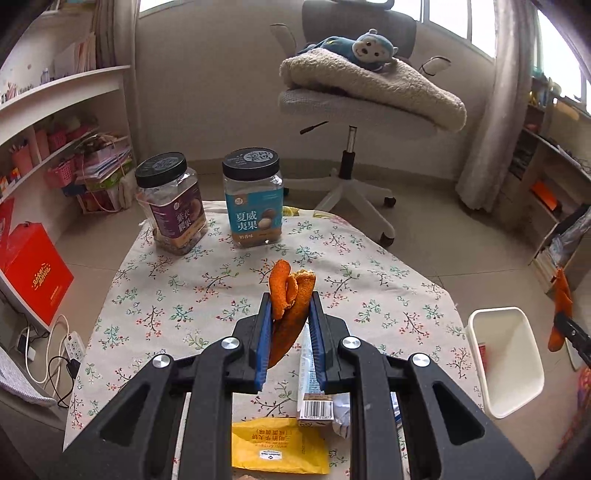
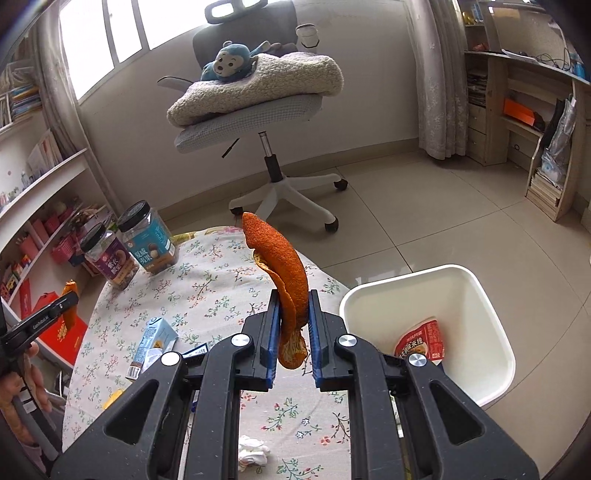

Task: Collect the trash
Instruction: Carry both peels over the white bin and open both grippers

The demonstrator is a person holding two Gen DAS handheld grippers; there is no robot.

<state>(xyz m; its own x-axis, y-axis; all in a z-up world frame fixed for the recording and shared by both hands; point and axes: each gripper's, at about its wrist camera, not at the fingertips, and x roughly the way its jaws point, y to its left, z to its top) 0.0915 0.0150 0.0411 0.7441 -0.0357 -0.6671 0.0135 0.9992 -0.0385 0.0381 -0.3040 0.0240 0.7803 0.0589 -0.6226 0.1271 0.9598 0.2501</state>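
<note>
above floral table (image 1: 155,295), both grippers clamp orange peel.

I see a grey chair (image 1: 354,107) on a white wheeled base, standing on the pale tiled floor (image 2: 424,206). Daylight comes through the windows (image 2: 122,33) behind it. White shelves (image 1: 55,96) are at the left, a wooden shelf (image 2: 517,107) and curtain (image 2: 436,81) at the right.
</note>
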